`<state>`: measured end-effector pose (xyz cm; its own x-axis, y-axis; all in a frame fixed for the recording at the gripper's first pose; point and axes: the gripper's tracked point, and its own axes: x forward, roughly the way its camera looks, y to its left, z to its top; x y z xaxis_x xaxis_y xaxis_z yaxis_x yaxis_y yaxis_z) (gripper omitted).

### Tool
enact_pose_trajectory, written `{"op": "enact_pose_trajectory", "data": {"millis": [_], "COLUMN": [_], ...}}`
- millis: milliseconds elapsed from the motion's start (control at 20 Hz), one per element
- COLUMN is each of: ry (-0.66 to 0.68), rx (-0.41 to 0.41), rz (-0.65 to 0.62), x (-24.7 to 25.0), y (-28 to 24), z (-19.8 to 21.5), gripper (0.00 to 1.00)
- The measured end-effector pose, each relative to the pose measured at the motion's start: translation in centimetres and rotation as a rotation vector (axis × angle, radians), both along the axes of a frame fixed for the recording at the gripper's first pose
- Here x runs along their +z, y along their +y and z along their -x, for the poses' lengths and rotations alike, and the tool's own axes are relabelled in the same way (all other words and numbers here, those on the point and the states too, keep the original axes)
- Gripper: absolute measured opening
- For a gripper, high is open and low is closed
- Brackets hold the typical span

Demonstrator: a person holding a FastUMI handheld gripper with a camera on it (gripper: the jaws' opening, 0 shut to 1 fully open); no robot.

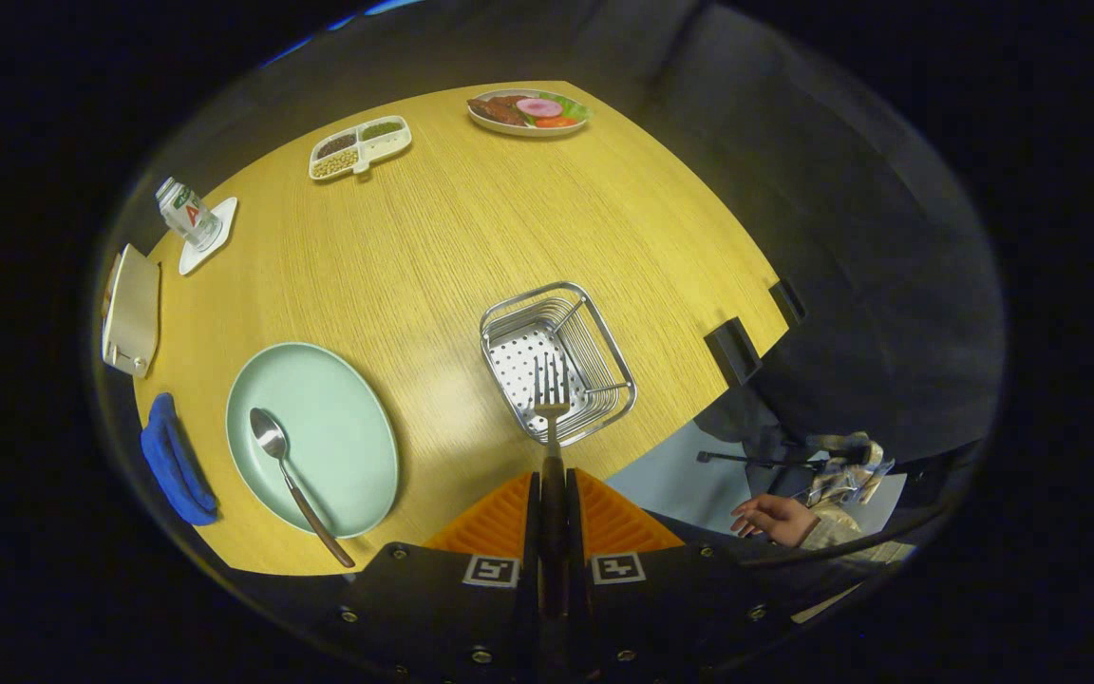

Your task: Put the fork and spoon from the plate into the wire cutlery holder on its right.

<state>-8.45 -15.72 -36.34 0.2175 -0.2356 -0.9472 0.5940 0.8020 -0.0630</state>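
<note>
Two fingers of our tool (554, 494) are pressed together on the dark handle of the fork (550, 394), which points straight ahead from them with its tines over the near end of the wire cutlery holder (604, 328); whether the tines touch the holder's perforated floor we cannot tell. We see the holder standing on the wooden surface (471, 218), just ahead of the fingers. To its left lies the pale green plate (338, 408), and on it the spoon (286, 465) rests bowl away from us, its dark handle reaching past the plate's near rim. Beside the plate, at the surface's left edge, we see a folded blue cloth (172, 461). Farther off stand a bottle (184, 211) on a white coaster (215, 237), a divided white tray (360, 145) of grains, and a dish of food (528, 111). A person's hand (775, 518) shows off to the right, below the surface's edge.
</note>
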Motion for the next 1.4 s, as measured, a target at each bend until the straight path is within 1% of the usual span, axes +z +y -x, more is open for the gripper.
{"op": "enact_pose_trajectory", "data": {"millis": [50, 150, 350, 700, 1000, 1250, 1400], "ry": [-0.014, -0.032, -0.077, -0.145, -0.232, -0.394, -0.453], "rx": [0.002, 0.007, 0.015, 0.054, 0.111, 0.173, 0.225], "rz": [0.006, 0.014, 0.022, 0.078, 0.137, 0.213, 0.23], "x": [0.1, 0.6, 1.7, 4.5, 7.0, 10.3, 11.3], "y": [0.1, 0.1, 0.4, 0.2, 0.4, 1.3, 2.9], "z": [-0.1, -0.3, -1.1, -2.4, -4.1, -6.4, -7.4], "gripper": [0.18, 0.18, 0.36, 0.37, 0.37, 0.37, 0.37]}}
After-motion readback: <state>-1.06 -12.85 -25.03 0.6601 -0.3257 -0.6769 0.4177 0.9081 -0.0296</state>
